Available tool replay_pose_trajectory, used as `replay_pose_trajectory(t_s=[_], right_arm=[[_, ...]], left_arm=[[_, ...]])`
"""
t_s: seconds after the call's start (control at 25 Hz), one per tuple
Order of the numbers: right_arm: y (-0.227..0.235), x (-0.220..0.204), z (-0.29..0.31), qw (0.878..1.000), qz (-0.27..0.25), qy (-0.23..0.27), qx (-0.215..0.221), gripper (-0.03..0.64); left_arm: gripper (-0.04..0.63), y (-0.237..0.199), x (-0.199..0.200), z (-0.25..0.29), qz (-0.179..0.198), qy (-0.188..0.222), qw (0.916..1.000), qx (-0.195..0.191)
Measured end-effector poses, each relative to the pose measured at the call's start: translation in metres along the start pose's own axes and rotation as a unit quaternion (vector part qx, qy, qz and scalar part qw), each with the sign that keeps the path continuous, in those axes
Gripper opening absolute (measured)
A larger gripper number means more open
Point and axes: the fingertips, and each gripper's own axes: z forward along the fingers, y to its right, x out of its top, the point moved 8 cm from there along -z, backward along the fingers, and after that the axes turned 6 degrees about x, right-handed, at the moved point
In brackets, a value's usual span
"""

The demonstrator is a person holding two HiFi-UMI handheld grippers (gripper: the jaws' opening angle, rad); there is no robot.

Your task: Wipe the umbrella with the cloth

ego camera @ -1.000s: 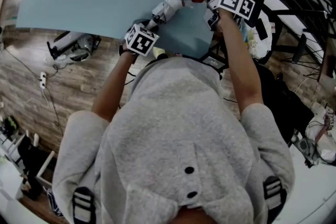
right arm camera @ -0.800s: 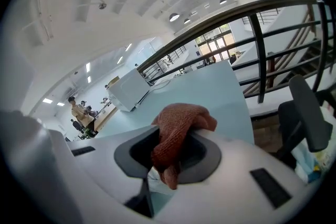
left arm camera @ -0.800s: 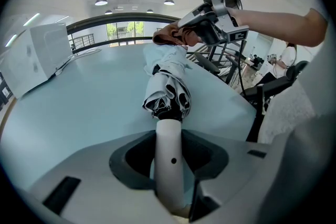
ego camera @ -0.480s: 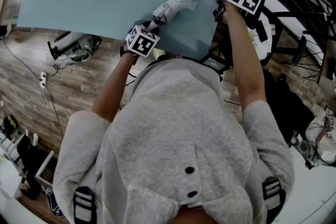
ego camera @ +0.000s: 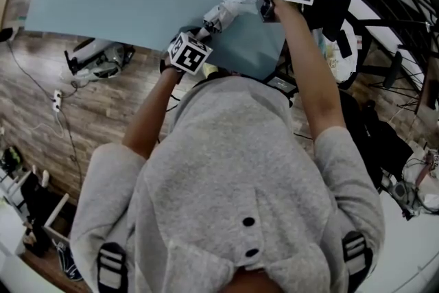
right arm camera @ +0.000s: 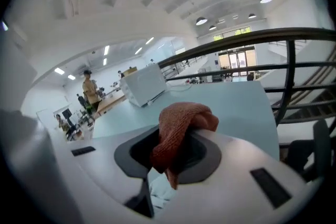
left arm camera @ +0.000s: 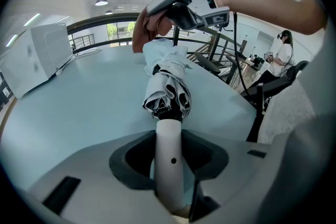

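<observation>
Folded white umbrella point(left arm camera: 167, 94) held aloft, tilted; rust-red cloth point(right arm camera: 181, 128) bunched against far end.

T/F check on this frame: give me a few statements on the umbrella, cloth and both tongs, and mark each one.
1. The left tongs grip the umbrella by its white handle. True.
2. The umbrella is open. False: it is folded, with the canopy bunched up.
3. The right tongs are empty. False: they are shut on a reddish-brown cloth.
4. The umbrella is held over a pale blue table. True.
5. The cloth is at the handle end of the umbrella. False: in the left gripper view it is at the far end, away from the handle.
</observation>
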Motion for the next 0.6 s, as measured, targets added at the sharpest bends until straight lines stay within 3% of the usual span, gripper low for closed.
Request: replay_pose_trajectory(t_s=[0.12, 0.24, 0.6], right_arm=[[-0.016, -0.029, 0.017, 0.995, -0.066, -0.071, -0.002, 0.083], [-0.029, -0.048, 0.024, 0.987, -0.115, -0.109, 0.009, 0.083], [-0.046, -0.071, 0.031, 0.977, -0.133, -0.161, 0.047, 0.083]], left_arm=[[0.158, 0.000, 0.000, 0.001, -0.002, -0.002, 1.0000, -0.005], [0.158, -0.002, 0.000, 0.000, 0.000, 0.001, 1.0000, 0.001], [0.158, 0.000, -0.004, 0.003, 0.000, -0.004, 1.0000, -0.002]])
